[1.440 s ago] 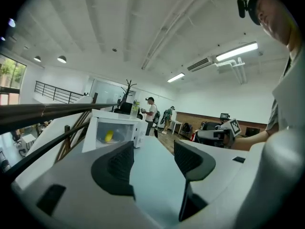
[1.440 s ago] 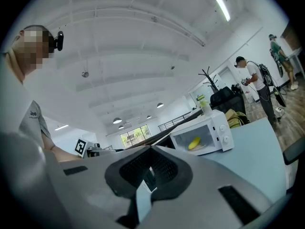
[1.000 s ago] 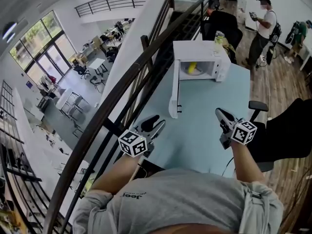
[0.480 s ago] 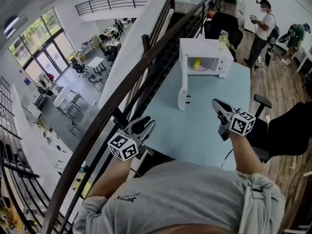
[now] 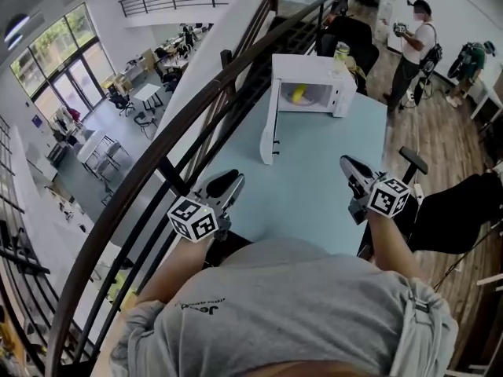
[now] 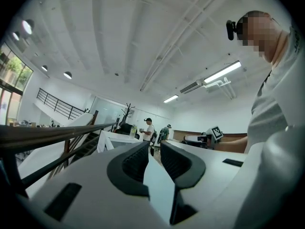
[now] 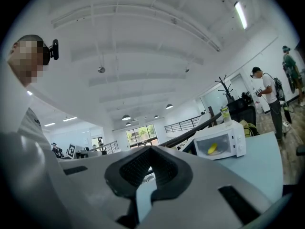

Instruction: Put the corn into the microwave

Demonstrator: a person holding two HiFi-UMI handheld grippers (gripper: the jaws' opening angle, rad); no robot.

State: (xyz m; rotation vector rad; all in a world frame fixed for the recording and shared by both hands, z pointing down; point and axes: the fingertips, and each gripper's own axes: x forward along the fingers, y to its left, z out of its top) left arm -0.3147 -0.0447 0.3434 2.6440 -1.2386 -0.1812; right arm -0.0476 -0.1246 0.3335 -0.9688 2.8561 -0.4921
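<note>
Count — white box-shaped microwave (image 5: 310,93): 1 | yellow corn cob (image 5: 299,95): 1 | pale-blue rectangular table (image 5: 314,187): 1 | clear jar (image 5: 341,51): 1 | standing bystanders (image 5: 413,45) (image 5: 471,57): 2 | black office chairs (image 5: 460,214) (image 5: 354,31): 2 — end

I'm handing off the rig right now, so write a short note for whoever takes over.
Left gripper: empty, fingers closing with nothing between them, near the table's near edge.
Right gripper: empty, fingers shut, also at the near edge.
Corn: inside the microwave at the table's far end.
Door: wide open.
Done: the corn is in.
Left: probably only shutting the door.
</note>
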